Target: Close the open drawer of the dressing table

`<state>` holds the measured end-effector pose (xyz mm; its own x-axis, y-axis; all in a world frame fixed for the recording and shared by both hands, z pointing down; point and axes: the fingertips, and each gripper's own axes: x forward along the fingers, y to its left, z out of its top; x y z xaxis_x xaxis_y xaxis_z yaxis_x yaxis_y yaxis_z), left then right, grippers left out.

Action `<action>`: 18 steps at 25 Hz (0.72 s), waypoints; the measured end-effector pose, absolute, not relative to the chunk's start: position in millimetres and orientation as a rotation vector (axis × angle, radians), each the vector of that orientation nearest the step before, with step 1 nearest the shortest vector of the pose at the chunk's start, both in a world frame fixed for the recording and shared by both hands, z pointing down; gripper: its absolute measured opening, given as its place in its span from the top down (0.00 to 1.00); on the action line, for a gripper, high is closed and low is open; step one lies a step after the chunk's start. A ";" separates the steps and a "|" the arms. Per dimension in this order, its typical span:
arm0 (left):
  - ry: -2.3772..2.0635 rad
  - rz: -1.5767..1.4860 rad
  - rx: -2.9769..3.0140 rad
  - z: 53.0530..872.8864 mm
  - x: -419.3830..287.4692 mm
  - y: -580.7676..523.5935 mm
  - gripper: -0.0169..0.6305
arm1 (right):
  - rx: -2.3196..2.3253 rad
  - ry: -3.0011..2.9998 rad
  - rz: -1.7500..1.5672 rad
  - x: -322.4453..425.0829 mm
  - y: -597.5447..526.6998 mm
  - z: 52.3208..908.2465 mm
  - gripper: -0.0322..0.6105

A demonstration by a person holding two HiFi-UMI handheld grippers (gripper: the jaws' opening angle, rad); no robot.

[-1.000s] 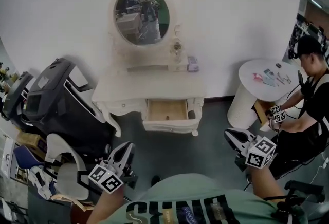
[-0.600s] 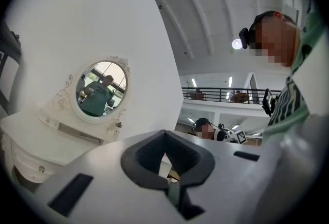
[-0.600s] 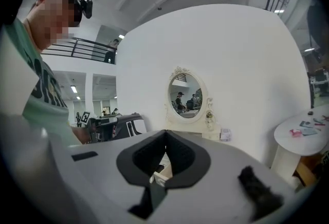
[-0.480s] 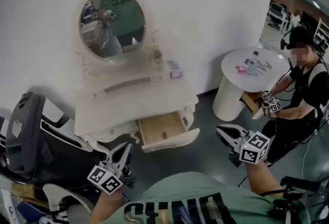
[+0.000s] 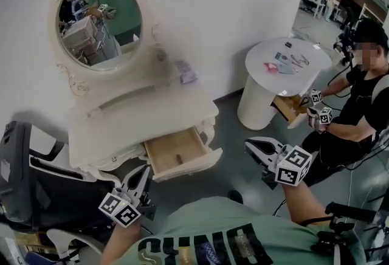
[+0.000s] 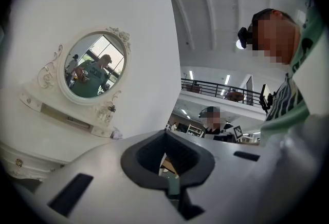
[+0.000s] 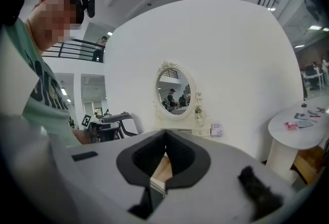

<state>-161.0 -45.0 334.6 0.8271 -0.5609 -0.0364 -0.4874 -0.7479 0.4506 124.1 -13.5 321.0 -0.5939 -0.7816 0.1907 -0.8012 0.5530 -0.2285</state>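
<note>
The white dressing table (image 5: 137,121) with its oval mirror (image 5: 100,14) stands against the wall at the left of the head view. Its wooden-lined drawer (image 5: 177,155) is pulled out, with a small object lying inside. My left gripper (image 5: 141,180) is low and just in front of the drawer's left corner, jaws shut and holding nothing. My right gripper (image 5: 250,147) hovers over the floor to the right of the drawer, apart from it, also shut and holding nothing. The left gripper (image 6: 165,133) view shows the mirror (image 6: 92,71) at the left. The right gripper (image 7: 165,132) view shows the mirror (image 7: 175,95) straight ahead.
A round white pedestal table (image 5: 258,96) with small items stands at the right. Beside it a seated person (image 5: 358,106) holds marker-cube grippers. A black chair-like object (image 5: 36,178) sits left of the dressing table. A small purple box (image 5: 185,72) rests on the tabletop.
The head view has swung right, so the dressing table now sits further left and larger. Both grippers have come nearer the drawer, still shut. The drawer stays open.
</note>
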 end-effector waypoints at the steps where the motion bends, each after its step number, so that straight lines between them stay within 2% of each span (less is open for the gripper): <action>1: -0.801 -0.225 2.577 335.9 -149.5 -45.5 0.97 | 1.354 -2.729 0.456 133.5 -19.3 324.1 0.93; 10: -1.062 -0.196 2.411 337.9 -35.5 -55.6 0.97 | 1.017 -2.870 0.331 224.5 -84.1 319.2 0.93; 14: -1.160 -0.138 2.385 336.3 -17.3 -52.2 0.97 | 0.899 -2.915 0.359 230.7 -99.5 334.2 0.93; 18: -1.165 -0.091 2.384 353.6 -30.6 -45.5 0.98 | 0.890 -2.916 0.386 211.0 -103.6 350.4 0.93</action>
